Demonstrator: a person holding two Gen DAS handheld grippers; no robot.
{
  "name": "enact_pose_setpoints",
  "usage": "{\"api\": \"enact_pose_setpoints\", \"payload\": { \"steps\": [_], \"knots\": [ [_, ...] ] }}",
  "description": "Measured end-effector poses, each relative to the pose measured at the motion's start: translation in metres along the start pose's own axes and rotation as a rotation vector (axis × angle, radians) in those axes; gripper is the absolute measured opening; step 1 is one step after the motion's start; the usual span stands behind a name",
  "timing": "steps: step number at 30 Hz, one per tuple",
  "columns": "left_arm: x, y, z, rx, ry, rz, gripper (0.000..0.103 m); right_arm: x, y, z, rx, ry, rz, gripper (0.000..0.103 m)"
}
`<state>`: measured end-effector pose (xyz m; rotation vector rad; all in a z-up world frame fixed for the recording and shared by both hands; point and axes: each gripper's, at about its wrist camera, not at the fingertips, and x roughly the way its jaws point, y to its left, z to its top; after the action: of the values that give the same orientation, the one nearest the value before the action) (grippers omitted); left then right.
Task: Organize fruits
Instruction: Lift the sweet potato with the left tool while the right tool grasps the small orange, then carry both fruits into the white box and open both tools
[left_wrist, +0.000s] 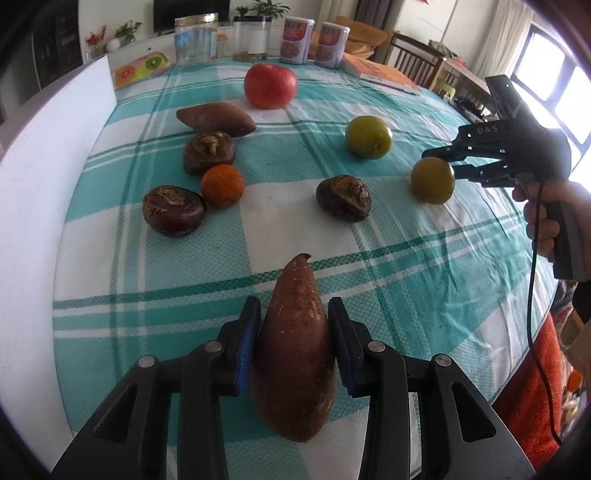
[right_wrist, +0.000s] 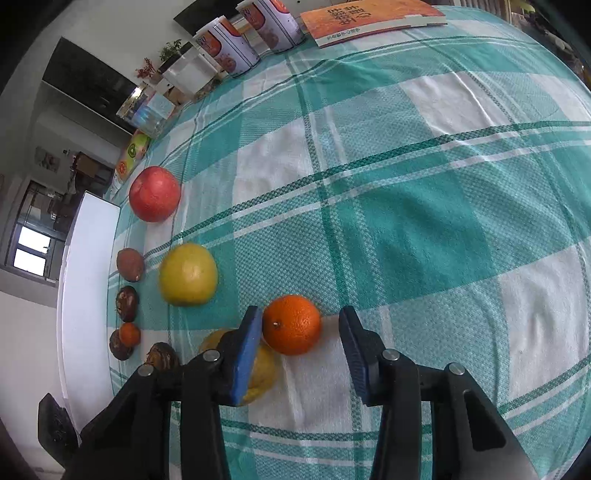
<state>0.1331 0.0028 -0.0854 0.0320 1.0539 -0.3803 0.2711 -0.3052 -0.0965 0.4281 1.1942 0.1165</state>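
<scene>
My left gripper (left_wrist: 293, 332) is clamped on a sweet potato (left_wrist: 295, 354), both blue pads pressed to its sides, its pointed tip aimed away from me over the checked cloth (left_wrist: 406, 295). Taking that sweet potato as my mark: just beyond it lies a dark chestnut (left_wrist: 343, 198), and beyond that a green fruit (left_wrist: 368, 136). Farther off and to the left sit two more chestnuts (left_wrist: 173, 210), a small orange (left_wrist: 222, 185) touching between them, a second sweet potato (left_wrist: 216, 119), and a red apple (left_wrist: 270, 85) behind it.

My right gripper (right_wrist: 301, 328) has an orange (right_wrist: 292, 324) between its fingers; the left pad touches it, the right pad stands clear, so I count it unclamped. Just left of that orange, partly under the finger, is a yellow-green fruit (right_wrist: 264, 369). Cans (left_wrist: 295, 40) and a book (left_wrist: 380, 74) line the cloth's far edge.
</scene>
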Motion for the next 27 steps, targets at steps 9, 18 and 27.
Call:
{"api": "enact_pose_setpoints", "payload": {
  "steps": [9, 18, 27],
  "knots": [
    [-0.011, 0.016, -0.007, -0.12, -0.055, -0.071, 0.038, 0.003, 0.017, 0.004, -0.064, 0.06, -0.02, 0.029],
    [-0.15, 0.072, 0.009, -0.294, -0.324, -0.162, 0.036, -0.078, 0.148, -0.021, -0.312, -0.088, 0.19, 0.029],
    [-0.193, 0.201, -0.026, -0.508, -0.318, 0.197, 0.008, -0.029, 0.387, -0.138, -0.692, 0.062, 0.52, 0.029]
  ]
}}
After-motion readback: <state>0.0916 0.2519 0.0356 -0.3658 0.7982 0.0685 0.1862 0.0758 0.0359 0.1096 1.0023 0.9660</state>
